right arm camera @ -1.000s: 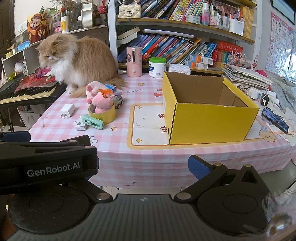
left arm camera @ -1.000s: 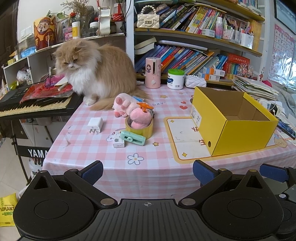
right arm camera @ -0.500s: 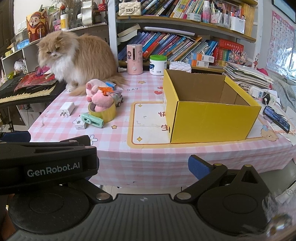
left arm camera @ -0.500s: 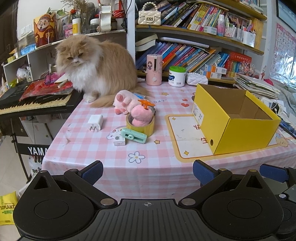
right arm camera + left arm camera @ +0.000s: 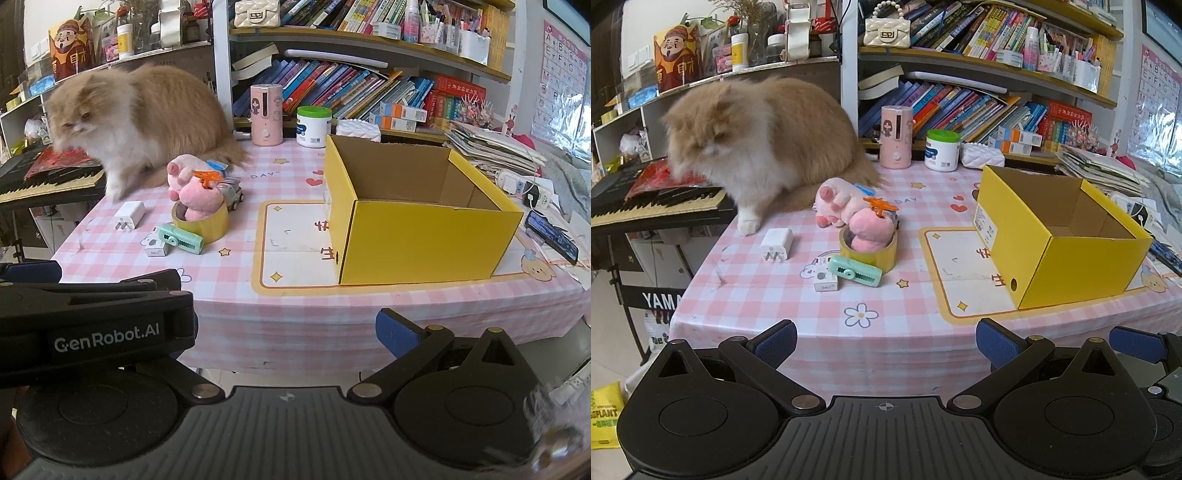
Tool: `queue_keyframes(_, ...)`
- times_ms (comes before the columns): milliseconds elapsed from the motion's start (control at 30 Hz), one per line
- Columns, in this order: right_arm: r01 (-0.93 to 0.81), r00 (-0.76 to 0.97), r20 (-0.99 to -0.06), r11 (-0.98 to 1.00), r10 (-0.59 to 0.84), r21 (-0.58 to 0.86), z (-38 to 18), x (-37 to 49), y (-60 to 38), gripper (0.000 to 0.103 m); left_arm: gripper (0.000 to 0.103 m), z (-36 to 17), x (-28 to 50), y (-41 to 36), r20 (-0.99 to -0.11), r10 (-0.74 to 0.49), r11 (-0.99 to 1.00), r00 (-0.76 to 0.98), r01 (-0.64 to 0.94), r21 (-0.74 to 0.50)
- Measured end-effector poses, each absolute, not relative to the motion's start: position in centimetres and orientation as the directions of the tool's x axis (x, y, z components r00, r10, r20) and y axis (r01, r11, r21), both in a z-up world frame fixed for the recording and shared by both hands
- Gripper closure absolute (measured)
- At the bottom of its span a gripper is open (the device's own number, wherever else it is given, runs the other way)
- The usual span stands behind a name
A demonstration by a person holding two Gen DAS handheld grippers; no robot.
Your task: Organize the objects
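On the worktop (image 5: 746, 295): one cat (image 5: 764, 147), one yellow box (image 5: 1071, 273), one tape roll (image 5: 868, 254), two pink plush toys (image 5: 870, 229), one charger (image 5: 777, 242), one green clip (image 5: 855, 271), one toy car (image 5: 232, 192), one pink dispenser (image 5: 895, 136), one white tub (image 5: 942, 149).

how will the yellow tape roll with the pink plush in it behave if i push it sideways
The yellow tape roll lies flat on the checked tablecloth, so it should slide, not roll. The soft pink plush toy sits loosely inside and may tip out.
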State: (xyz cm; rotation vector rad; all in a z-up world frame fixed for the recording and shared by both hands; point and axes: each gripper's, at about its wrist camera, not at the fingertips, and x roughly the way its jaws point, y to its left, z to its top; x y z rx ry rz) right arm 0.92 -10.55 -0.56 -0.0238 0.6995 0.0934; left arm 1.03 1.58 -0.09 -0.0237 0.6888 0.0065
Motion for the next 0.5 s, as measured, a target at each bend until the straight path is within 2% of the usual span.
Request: queue_keyframes(500, -0.112, 0.759, -0.647, 0.994, 0.075, -0.016, -0.6, 1.8, -10.3, 0.000, 0.000, -1.0, 2.5, 2.1, -0.658, -0.018, 0.998, 0.753, -0.026, -0.056)
